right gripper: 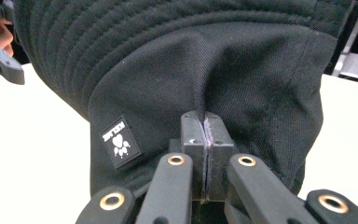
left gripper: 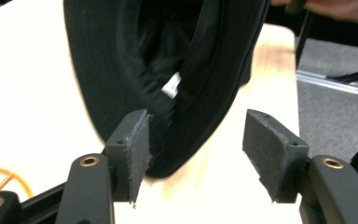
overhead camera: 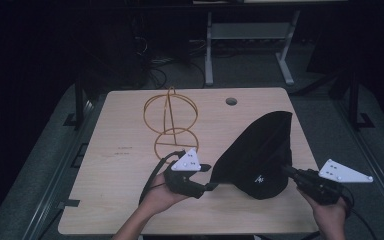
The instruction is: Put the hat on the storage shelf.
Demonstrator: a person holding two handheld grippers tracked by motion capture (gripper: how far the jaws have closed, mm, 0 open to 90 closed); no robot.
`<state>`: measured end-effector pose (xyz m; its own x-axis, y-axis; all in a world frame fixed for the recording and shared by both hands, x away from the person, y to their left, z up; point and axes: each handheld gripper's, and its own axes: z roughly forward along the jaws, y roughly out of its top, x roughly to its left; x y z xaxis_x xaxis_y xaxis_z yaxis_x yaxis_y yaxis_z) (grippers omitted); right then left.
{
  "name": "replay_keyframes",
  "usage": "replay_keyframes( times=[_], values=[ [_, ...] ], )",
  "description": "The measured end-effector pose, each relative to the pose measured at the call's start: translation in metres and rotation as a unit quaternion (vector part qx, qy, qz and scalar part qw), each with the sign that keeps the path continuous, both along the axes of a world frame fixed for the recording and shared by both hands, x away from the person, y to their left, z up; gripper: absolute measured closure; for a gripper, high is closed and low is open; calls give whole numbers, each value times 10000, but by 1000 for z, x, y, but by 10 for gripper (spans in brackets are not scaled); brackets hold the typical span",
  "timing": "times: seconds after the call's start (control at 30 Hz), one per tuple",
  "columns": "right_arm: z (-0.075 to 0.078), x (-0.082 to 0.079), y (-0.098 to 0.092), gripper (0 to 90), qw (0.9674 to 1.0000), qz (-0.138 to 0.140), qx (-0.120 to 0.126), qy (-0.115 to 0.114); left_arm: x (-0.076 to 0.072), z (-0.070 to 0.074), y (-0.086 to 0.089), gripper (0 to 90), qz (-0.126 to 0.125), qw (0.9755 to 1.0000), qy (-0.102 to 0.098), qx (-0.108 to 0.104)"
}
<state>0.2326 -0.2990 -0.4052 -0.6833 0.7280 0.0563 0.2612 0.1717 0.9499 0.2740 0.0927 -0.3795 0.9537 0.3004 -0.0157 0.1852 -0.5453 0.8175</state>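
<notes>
The black bucket hat (overhead camera: pixel 260 155) sits at about four o'clock on the table (overhead camera: pixel 125 165), lifted into a tilted cone with its brim pointing toward one o'clock. The right gripper (overhead camera: pixel 294 176), coming in from five o'clock, has its jaws pressed together on a pinched fold of the crown cloth, just beside the small sewn patch (right gripper: pixel 120 142). The left gripper (overhead camera: pixel 211 186), at six o'clock, has its jaws apart; the brim edge brushes one pad (left gripper: pixel 137 151), but the other pad stands clear, so nothing is clamped there. My reading is that the hat is passing to the right gripper alone, most likely bound for the yellow wire stand (overhead camera: pixel 172 120) at eleven o'clock. The next move calls for carrying the hat over and settling its opening on the upper hoop without letting the fold slip. The table is pale wood with a cable hole (overhead camera: pixel 231 101); beyond it the room is dark, with what seems to be another table's legs (overhead camera: pixel 285 62).
</notes>
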Motion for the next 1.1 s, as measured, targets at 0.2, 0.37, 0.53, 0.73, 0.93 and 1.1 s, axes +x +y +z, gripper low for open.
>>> replay_keyframes(
  times=[0.2,0.37,0.53,0.73,0.93,1.1],
  values=[
    [18,3,1,894,9999,92,-53,-33,-3,-4,17,393,153,9999,-9,42],
    [36,7,4,894,9998,165,-21,-140,-5,-8,33,385,288,9996,30,12],
    [53,12,7,894,9996,216,-48,-197,-7,-14,50,380,460,9989,22,6],
    [68,16,11,894,9994,270,-40,-218,-7,-24,70,376,687,9976,71,-11],
    [80,22,15,895,9990,313,41,-303,-7,-32,87,372,833,9964,147,-5],
    [90,28,22,894,9987,387,29,-339,-8,-36,93,362,935,9955,158,-22]
  ],
)
